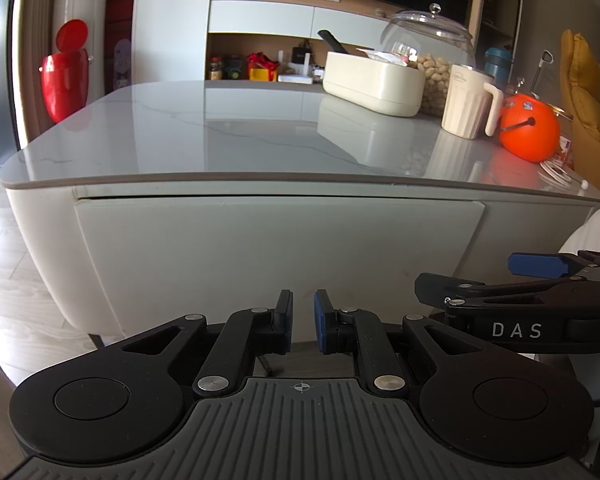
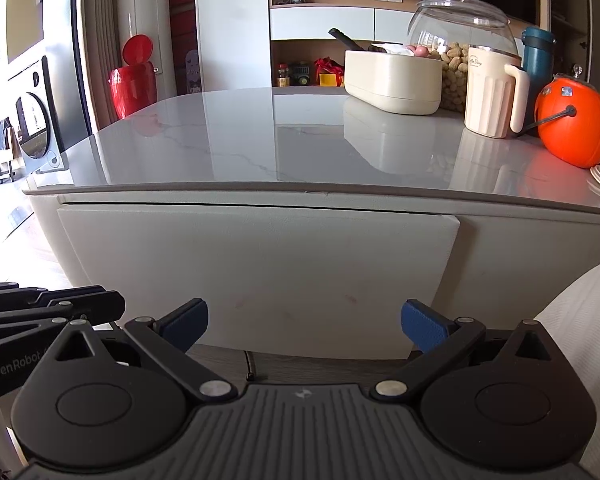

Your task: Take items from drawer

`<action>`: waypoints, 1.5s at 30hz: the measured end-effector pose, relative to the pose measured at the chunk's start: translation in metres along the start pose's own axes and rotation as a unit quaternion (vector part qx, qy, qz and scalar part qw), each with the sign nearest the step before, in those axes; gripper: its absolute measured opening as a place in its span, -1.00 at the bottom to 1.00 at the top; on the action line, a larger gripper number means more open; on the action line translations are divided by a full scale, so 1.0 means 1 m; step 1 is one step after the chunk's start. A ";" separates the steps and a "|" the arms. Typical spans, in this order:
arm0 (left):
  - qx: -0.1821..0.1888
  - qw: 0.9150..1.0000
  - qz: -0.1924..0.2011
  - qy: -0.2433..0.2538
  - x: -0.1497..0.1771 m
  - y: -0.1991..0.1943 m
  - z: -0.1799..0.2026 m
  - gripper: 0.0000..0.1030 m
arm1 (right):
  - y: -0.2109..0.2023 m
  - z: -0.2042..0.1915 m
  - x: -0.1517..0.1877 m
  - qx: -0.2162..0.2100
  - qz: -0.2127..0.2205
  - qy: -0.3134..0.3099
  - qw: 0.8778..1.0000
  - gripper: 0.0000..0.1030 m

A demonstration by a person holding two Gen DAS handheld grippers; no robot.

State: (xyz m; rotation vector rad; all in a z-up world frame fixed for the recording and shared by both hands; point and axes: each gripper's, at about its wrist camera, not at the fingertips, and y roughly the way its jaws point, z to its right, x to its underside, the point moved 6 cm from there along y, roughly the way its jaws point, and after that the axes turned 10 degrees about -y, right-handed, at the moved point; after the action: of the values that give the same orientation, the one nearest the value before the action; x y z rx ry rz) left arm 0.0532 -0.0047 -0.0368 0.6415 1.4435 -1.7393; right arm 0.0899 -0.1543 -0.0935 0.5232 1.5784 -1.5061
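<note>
**Inspector:** Start at the jaws. The left gripper [image 1: 303,322] has its blue pads drawn nearly together, only a narrow slot between them and nothing in it. The right gripper [image 2: 304,326] stands with its jaws spread wide, also empty. Both hang in front of the cabinet, short of it, touching nothing.

**Assistant:** And the drawer?

**Inspector:** The pale cream, leather-look drawer front [image 2: 256,276] sits shut directly ahead of both grippers, under the lip of the glossy grey marble-pattern table [image 2: 228,148]. A thin dark seam runs along its top edge. No handle or knob shows. Its contents are hidden.

**Assistant:** So the step in hand is opening it.

**Inspector:** That is my judgement. With no handle, I would look for purchase at the top seam or the right-hand edge, where the panel stands slightly proud. The open right gripper looks better placed to catch that edge. Pull straight and level so the panel does not rack.

**Assistant:** Hazards?

**Inspector:** The surface looks smooth; pads may slip. Above, a cream ribbed pitcher [image 2: 494,94] and an orange round pot [image 2: 576,124] sit near the table's right side; avoid jolting.
</note>
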 end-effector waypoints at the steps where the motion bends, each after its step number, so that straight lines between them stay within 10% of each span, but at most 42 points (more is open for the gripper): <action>1: 0.000 1.000 0.000 0.000 0.000 0.000 0.000 -0.73 | 0.000 0.000 0.000 0.000 0.000 -0.001 1.000 0.99; 45: 0.003 1.000 -0.015 -0.009 -0.001 0.008 0.003 -0.73 | 0.002 -0.004 0.000 -0.011 -0.017 -0.008 1.000 0.99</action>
State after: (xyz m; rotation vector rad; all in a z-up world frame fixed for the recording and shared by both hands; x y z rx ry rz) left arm 0.0608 -0.0083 -0.0403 0.6081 1.4425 -1.7693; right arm 0.0900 -0.1499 -0.0952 0.4716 1.5968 -1.5134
